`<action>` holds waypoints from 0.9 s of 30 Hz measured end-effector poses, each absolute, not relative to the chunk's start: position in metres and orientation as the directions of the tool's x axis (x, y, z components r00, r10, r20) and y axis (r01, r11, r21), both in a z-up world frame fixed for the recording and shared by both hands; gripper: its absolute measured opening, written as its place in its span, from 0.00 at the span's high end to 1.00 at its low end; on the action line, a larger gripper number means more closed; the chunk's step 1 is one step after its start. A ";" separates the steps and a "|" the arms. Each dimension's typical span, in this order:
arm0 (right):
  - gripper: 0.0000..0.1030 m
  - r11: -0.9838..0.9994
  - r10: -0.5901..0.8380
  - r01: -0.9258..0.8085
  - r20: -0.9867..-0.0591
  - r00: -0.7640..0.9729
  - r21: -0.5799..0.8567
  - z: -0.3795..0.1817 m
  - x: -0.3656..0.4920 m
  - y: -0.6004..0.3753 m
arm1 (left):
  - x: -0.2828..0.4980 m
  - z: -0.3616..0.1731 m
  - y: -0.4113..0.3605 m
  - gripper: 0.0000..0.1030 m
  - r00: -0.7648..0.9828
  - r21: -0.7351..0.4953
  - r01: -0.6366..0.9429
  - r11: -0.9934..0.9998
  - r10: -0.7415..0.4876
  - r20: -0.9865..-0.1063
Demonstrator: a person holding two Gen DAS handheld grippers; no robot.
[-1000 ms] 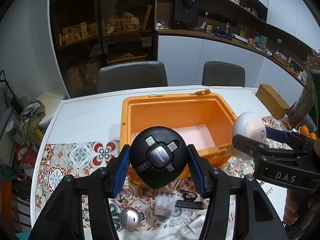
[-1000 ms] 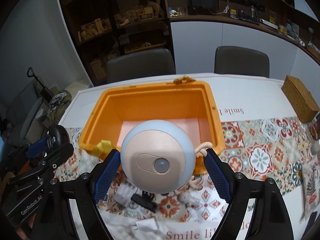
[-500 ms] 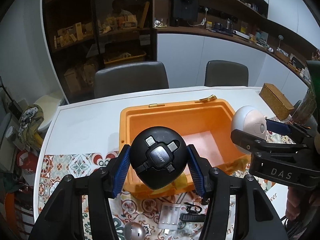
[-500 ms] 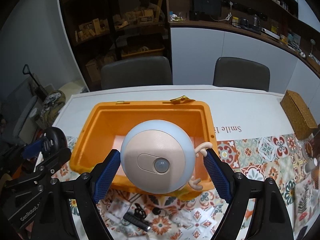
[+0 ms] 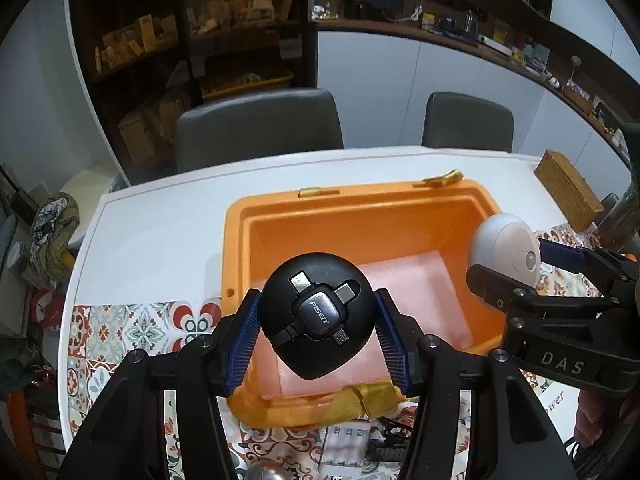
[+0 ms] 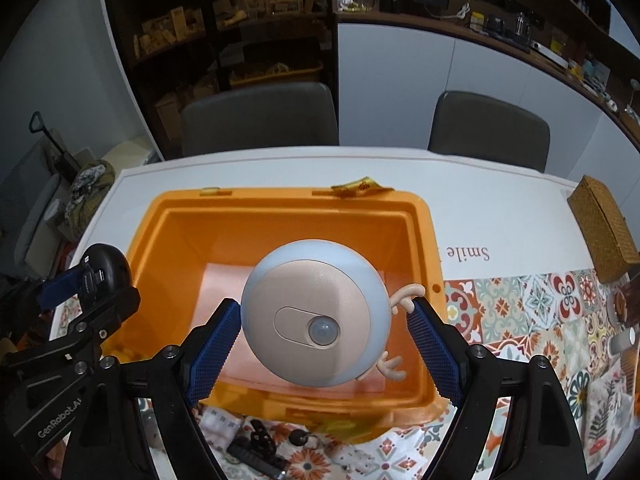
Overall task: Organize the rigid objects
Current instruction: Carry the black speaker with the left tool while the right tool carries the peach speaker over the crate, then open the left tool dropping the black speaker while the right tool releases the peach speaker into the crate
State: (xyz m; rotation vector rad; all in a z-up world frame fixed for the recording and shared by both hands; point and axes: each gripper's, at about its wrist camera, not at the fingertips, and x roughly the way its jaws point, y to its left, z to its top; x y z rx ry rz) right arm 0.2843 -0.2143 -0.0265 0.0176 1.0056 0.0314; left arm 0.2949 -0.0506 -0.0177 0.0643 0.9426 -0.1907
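Fingers (image 5: 244,340) of the left gripper (image 5: 316,338) clench the black round cable hub (image 5: 318,320) over the orange plastic bin (image 5: 360,216), at its 7 o'clock; lower before releasing. Right gripper (image 6: 328,348) grasps the pale-blue round sensor light (image 6: 316,316), above the bin's 5 o'clock.

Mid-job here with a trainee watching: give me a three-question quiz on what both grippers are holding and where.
1. True or false: the left gripper grips a black round cable adapter.
2. The right gripper holds: A) a silver ball B) a round blue-and-beige sensor light C) a battery case.
3. Fill in: both items are held above the ___ bin.

Key: 1 true; 2 B; 3 orange.
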 end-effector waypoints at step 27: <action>0.18 1.000 0.022 -0.028 -0.893 0.450 0.010 -0.065 0.298 -0.214 | 0.308 -0.052 -0.057 0.25 0.510 0.071 0.163 0.984 -0.022 -0.860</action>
